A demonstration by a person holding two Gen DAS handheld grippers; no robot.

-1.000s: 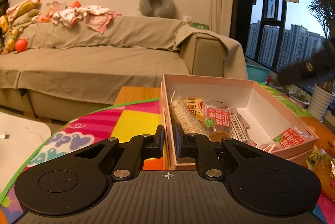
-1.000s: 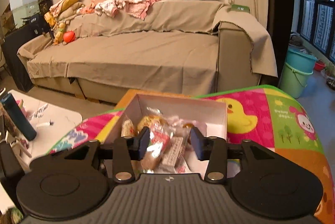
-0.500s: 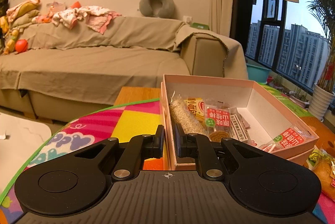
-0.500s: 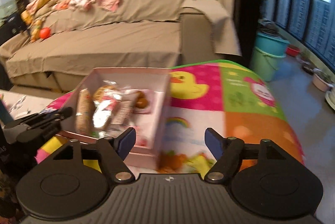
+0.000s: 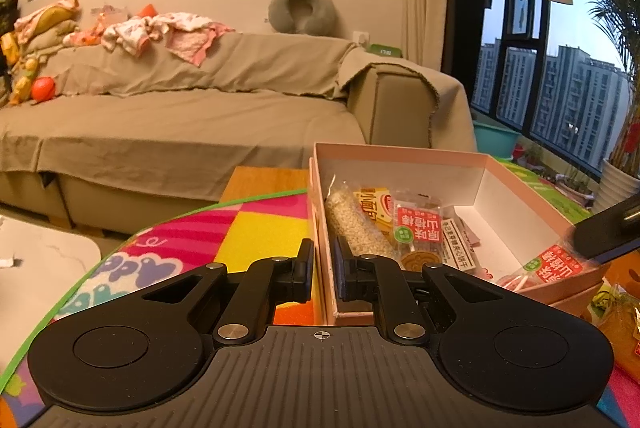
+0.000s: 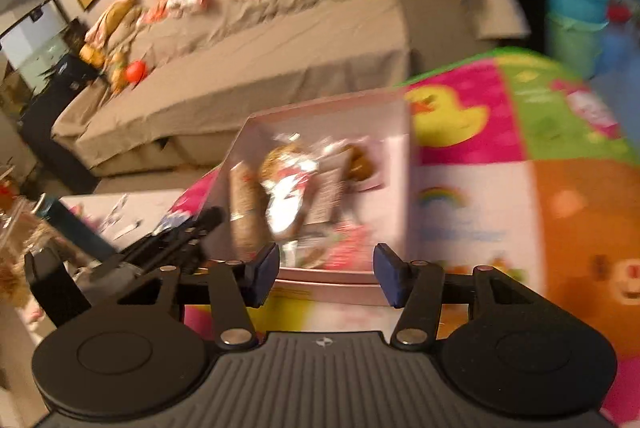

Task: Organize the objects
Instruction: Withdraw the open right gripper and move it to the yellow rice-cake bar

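Observation:
A pink box (image 5: 400, 158) holds several wrapped snacks: a grain bar (image 5: 354, 226), a yellow packet (image 5: 374, 206) and red-labelled packets (image 5: 418, 230). My left gripper (image 5: 323, 270) is shut on the box's left wall, one finger outside and one inside. In the blurred right wrist view the box (image 6: 320, 108) lies ahead on the colourful play mat (image 6: 500, 188). My right gripper (image 6: 326, 268) is open and empty, just in front of the box's near edge. The left gripper (image 6: 180, 236) shows at the box's left side.
A beige covered sofa (image 5: 180, 116) stands behind the mat, with clothes on its back. More snack packets (image 5: 616, 312) lie on the mat right of the box. A white low table (image 5: 44, 256) is at left. Buckets (image 6: 572, 16) stand at right.
My right gripper released a snack into the box, opened wide, swung right, then returned toward the box's near edge. My left gripper has kept still on the box wall.

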